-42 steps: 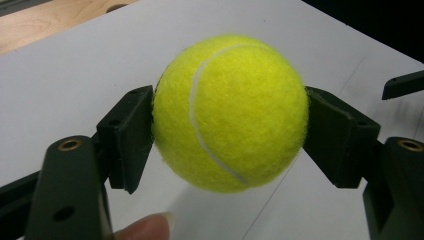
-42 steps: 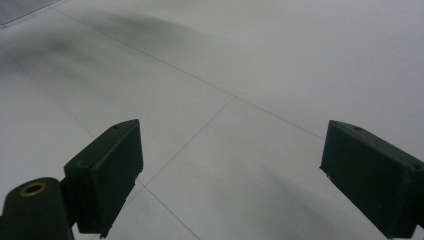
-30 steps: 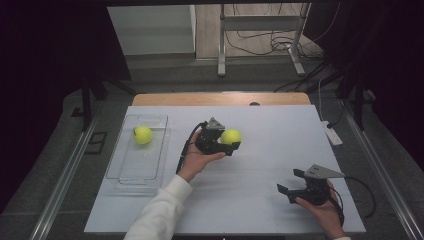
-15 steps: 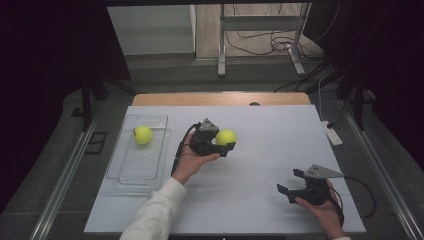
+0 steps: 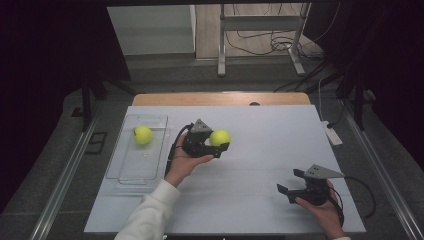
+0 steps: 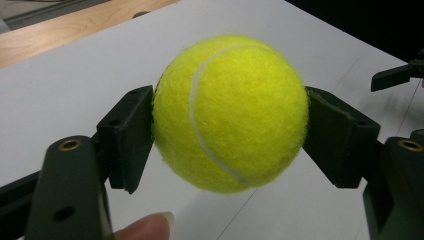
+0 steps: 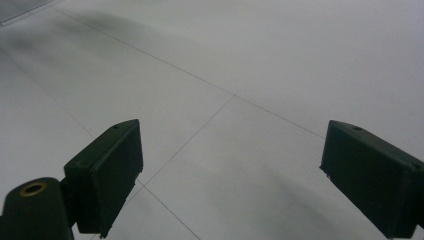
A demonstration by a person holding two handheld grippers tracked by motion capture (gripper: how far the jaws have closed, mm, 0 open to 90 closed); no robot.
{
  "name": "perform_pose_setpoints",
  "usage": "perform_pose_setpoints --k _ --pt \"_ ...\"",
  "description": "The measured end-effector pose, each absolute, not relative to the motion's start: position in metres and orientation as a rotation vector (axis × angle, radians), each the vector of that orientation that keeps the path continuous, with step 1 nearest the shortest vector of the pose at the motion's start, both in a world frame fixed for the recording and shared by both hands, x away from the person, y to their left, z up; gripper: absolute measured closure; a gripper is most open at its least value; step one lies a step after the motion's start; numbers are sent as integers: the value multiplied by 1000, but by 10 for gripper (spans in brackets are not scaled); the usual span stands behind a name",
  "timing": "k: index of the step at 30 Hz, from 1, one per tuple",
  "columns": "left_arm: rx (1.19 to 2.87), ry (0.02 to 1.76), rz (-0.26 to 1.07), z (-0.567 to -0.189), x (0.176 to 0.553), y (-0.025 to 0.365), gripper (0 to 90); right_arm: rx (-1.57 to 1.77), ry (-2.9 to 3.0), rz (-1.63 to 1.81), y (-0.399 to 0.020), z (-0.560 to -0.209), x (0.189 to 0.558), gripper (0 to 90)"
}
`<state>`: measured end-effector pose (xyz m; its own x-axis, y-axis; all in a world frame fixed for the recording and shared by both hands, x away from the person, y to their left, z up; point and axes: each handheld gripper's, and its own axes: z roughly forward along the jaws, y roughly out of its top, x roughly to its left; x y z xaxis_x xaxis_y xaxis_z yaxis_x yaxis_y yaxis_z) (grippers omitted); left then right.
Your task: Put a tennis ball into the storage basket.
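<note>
Holding tennis ball (image 5: 219, 137) mid-table, left gripper (image 5: 216, 144) clamped (tray (image 5: 125, 170) near).

White table (image 5: 260, 125) w/ thin seam lines, wooden strip (image 5: 220, 98) along far edge. Clear plastic tray (image 5: 124, 170) on table's left side, 2nd tennis ball (image 5: 143, 135) inside it nr far end. White power strip (image 5: 331, 134) at table's right edge. Behind table: grey metal stand legs (image 5: 260, 45), tangle of cables (image 5: 260, 46) on floor. Metal rails (image 5: 62, 180) either side.
</note>
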<state>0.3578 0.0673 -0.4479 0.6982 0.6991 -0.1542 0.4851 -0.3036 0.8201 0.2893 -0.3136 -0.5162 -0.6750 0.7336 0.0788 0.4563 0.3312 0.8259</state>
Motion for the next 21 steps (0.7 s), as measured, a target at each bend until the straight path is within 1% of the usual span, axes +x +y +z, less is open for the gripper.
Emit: perform_pose_setpoints --k 21 --pt "1954 913 313 -443 345 85 267 1064 2292 1262 -314 -516 289 102"
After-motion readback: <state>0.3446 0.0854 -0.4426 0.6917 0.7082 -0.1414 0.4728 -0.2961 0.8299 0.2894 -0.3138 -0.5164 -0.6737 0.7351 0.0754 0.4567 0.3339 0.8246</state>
